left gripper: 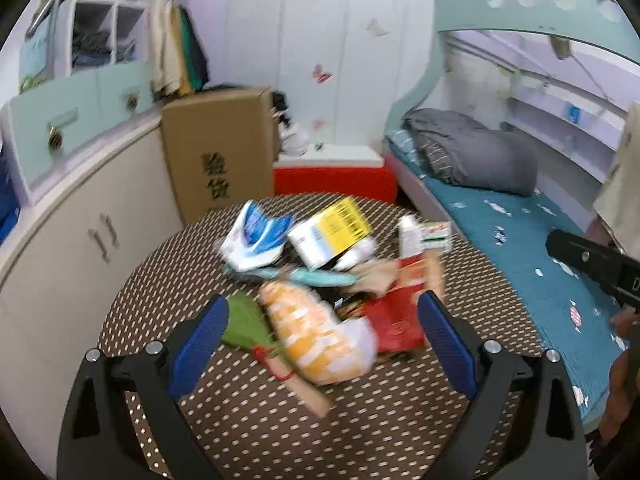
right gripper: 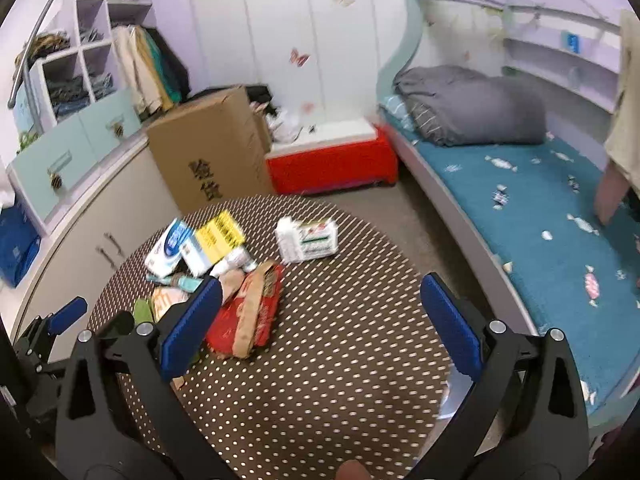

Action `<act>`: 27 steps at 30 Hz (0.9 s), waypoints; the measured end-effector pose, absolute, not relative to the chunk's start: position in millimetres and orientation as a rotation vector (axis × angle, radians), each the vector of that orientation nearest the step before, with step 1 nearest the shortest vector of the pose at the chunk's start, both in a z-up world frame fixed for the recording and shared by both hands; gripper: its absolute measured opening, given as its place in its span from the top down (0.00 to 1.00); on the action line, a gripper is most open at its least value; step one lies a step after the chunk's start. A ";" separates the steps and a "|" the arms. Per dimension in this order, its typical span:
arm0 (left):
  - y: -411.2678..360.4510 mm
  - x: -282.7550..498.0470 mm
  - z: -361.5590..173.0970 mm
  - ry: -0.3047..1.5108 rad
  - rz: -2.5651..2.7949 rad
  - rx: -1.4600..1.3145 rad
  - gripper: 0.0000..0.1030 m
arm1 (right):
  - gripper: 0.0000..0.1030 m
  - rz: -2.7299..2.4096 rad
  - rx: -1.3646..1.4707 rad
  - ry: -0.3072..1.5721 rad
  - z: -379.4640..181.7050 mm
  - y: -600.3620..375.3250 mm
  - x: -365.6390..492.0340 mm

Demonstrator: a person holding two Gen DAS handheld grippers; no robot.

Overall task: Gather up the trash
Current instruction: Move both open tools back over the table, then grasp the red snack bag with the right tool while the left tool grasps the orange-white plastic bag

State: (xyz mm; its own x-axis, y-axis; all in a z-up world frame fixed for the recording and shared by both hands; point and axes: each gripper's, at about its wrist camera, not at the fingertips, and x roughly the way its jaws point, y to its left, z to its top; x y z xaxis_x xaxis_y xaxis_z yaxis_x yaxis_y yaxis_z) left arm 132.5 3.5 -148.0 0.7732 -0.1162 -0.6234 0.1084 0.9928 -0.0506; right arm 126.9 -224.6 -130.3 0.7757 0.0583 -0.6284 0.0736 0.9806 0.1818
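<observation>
A heap of trash lies on a round brown dotted table point(left gripper: 280, 432). It holds an orange and white wrapper point(left gripper: 316, 336), a green wrapper point(left gripper: 244, 324), a red packet point(left gripper: 396, 320), a blue and white pack point(left gripper: 256, 236), a yellow-labelled box point(left gripper: 332, 232) and a white and green box point(left gripper: 428, 236). My left gripper point(left gripper: 322, 344) is open, its blue pads either side of the orange wrapper and above it. My right gripper point(right gripper: 320, 328) is open and empty over the table, right of the red packet point(right gripper: 248, 316). The white and green box point(right gripper: 308, 240) lies apart from the heap.
A cardboard box point(left gripper: 216, 152) and a red and white chest point(left gripper: 336, 172) stand behind the table. A white cabinet point(left gripper: 80, 232) runs along the left. A bunk bed with a teal mattress point(left gripper: 520, 248) and a grey duvet point(left gripper: 468, 152) is on the right.
</observation>
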 end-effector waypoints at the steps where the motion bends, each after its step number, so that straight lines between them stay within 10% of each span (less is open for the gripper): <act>1: 9.5 134.1 -152.8 0.689 -0.106 -0.022 0.10 | 0.06 0.004 0.206 0.710 -140.6 -220.6 133.8; 9: 36.5 142.4 -176.3 0.748 -0.036 -0.057 0.10 | 0.08 0.106 0.231 0.840 -203.2 -187.9 184.1; 16: 20.4 161.3 -186.2 0.764 -0.046 -0.025 0.10 | 0.68 0.163 0.293 0.857 -214.3 -185.8 199.2; 24: -6.3 188.4 -217.8 0.826 -0.064 0.052 0.10 | 0.72 0.118 0.317 0.822 -201.7 -224.8 169.3; 27: -11.1 195.4 -228.8 0.868 -0.100 0.056 0.35 | 0.72 0.116 0.307 0.821 -201.2 -229.4 164.5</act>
State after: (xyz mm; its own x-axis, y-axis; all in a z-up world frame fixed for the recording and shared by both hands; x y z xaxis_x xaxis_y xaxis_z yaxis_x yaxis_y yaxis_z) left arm 195.4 -11.2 -228.8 0.6422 -0.0652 -0.7638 0.1110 0.9938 0.0086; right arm 164.5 -229.4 -201.2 0.6783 0.2194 -0.7012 0.0169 0.9495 0.3134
